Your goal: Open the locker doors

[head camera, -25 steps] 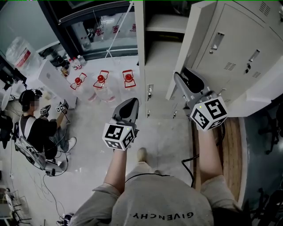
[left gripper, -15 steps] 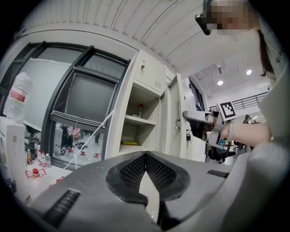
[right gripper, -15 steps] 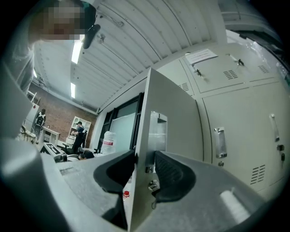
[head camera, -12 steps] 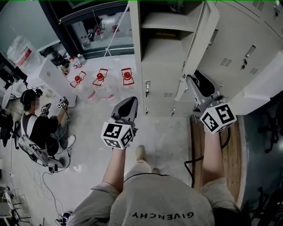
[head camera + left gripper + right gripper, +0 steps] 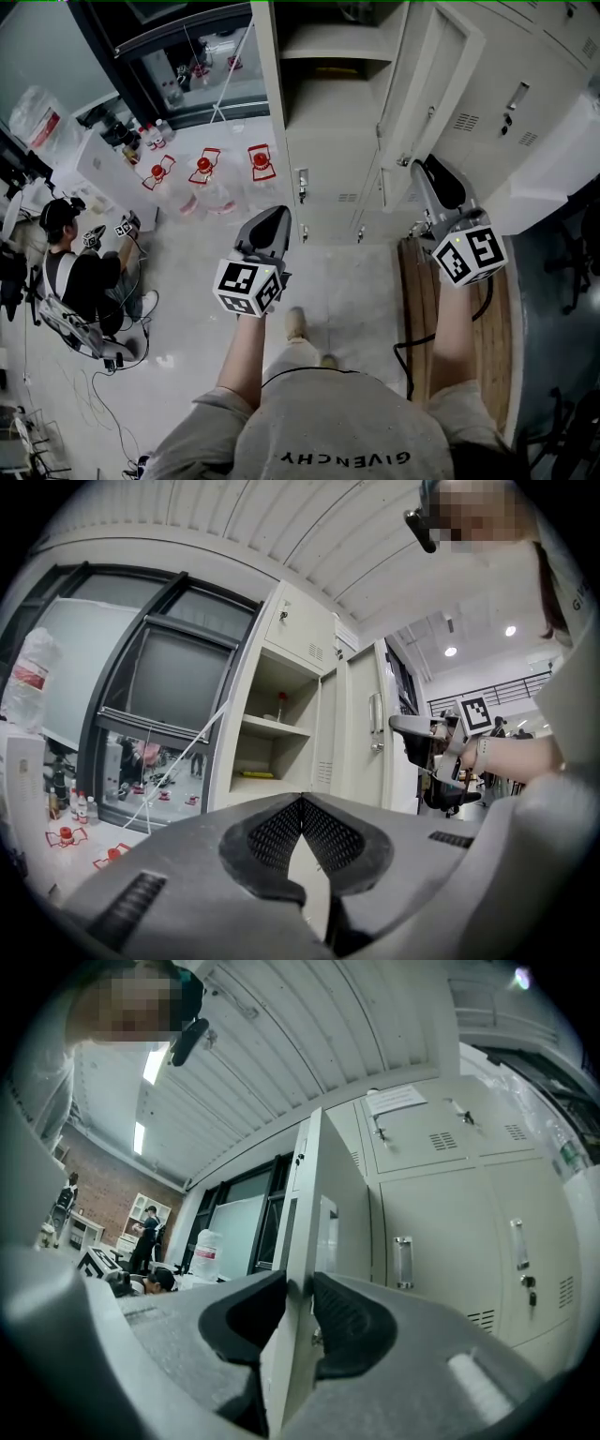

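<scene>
Two grippers are showing and only one is working. The right gripper [image 5: 424, 171] is pinching the free edge of the tall pale grey metal locker door [image 5: 433, 75]. Its jaws have just been closing, and the right gripper view is showing the door's thin edge sitting between both pads, so I'm reading it as clamped on the door. The left gripper [image 5: 272, 220] is hanging out front over the floor [image 5: 356, 281], tips pressed together with nothing between them, touching nothing. Compared with a second ago the door is swinging further out to the right with the right gripper. The open locker compartment [image 5: 328, 103] is now exposing its inner shelf and a small yellowish item lying on it. For the task, this one door is looking essentially open. The closed grey locker doors [image 5: 525, 103] to its right are still sitting latched, and so are the short lower doors [image 5: 328, 192] beneath. Probably next: let go of this edge and move to a neighbouring handle. A seated person [image 5: 80, 272] is working at far left, well apart from all this.
</scene>
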Demonstrator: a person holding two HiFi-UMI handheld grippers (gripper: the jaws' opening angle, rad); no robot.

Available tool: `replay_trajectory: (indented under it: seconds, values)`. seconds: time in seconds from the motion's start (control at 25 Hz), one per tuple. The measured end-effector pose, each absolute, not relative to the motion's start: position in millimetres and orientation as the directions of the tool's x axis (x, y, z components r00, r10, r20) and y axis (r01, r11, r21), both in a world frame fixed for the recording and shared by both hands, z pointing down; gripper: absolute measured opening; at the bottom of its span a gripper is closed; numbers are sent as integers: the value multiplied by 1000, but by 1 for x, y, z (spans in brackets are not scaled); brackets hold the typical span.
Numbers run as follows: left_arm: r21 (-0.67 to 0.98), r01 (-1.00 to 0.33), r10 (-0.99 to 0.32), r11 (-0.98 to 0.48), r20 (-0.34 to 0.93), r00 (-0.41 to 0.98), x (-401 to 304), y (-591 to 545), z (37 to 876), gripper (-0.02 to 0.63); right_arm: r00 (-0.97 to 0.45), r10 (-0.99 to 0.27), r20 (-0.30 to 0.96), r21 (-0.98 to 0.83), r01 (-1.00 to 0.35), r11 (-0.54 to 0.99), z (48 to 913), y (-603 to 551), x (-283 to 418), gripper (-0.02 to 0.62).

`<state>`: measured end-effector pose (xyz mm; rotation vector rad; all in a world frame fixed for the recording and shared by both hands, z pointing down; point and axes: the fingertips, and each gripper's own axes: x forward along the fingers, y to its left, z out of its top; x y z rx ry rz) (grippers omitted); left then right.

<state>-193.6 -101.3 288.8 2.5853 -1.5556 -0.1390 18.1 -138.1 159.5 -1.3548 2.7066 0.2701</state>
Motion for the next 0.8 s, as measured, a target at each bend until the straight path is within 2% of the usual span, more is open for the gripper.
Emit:
replay_trajectory:
  seconds: [0.8]
  values:
    - [155, -884, -896, -440, -17, 443, -191, -90, 287, -2, -437, -879, -193, 65, -899, 432, 160, -144, 95, 77]
